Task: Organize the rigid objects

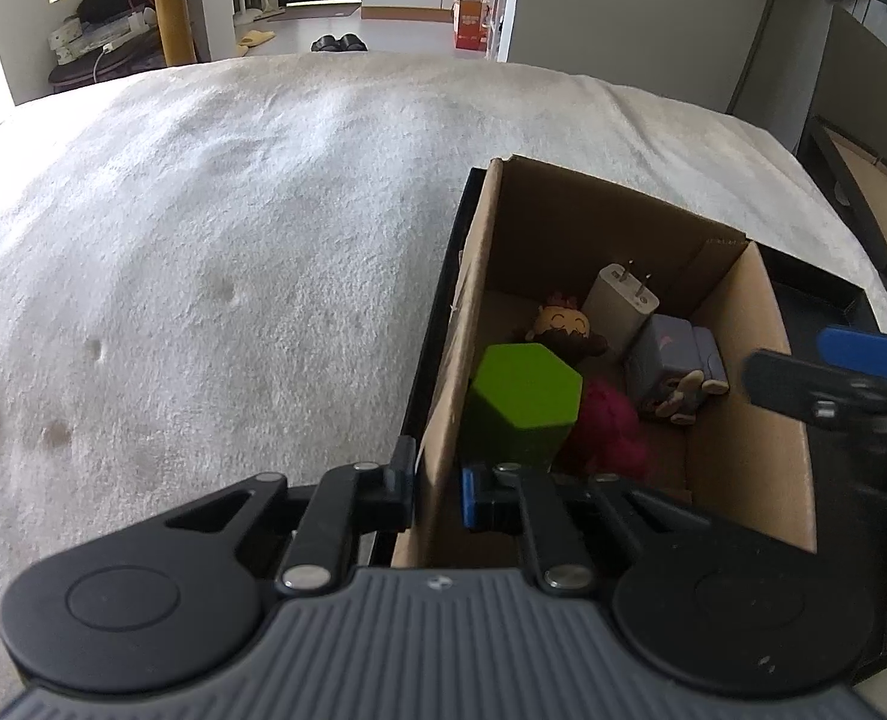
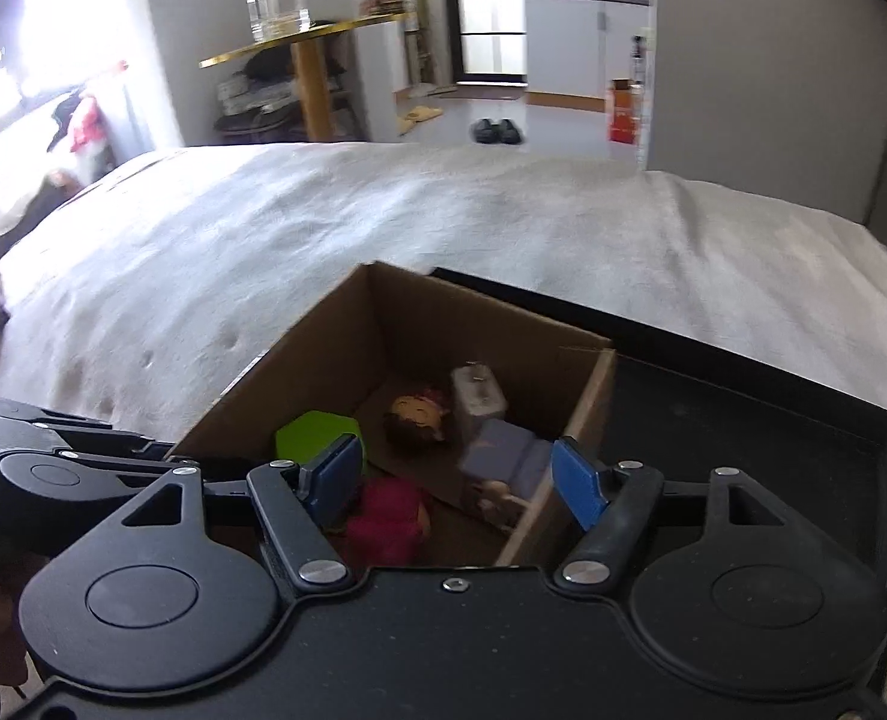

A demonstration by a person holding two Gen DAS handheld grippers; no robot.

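Left hand-held gripper (image 1: 437, 489) is pinched narrow on the near left wall of the cardboard box (image 1: 443, 396), one black finger outside the wall and one blue-padded finger inside. Right hand-held gripper (image 2: 455, 477) hangs over the box's right side with its flat blue pads about half apart and nothing pressed between them; the thin right wall passes just inside its right pad.

The box is plain brown corrugated card, open at the top, and it stands in a shallow black tray (image 2: 743, 420) on a bed covered by a nubbly white blanket (image 1: 203, 240). Inside it lie a glossy green hexagonal block (image 1: 524, 396) against the left wall, a fuzzy magenta lump (image 1: 608, 420) beside it, a round-headed smiling doll (image 1: 563, 327), a smooth white two-pronged charger (image 1: 617, 300) leaning in the far corner, and a boxy purple figure (image 1: 671, 360) on its side.
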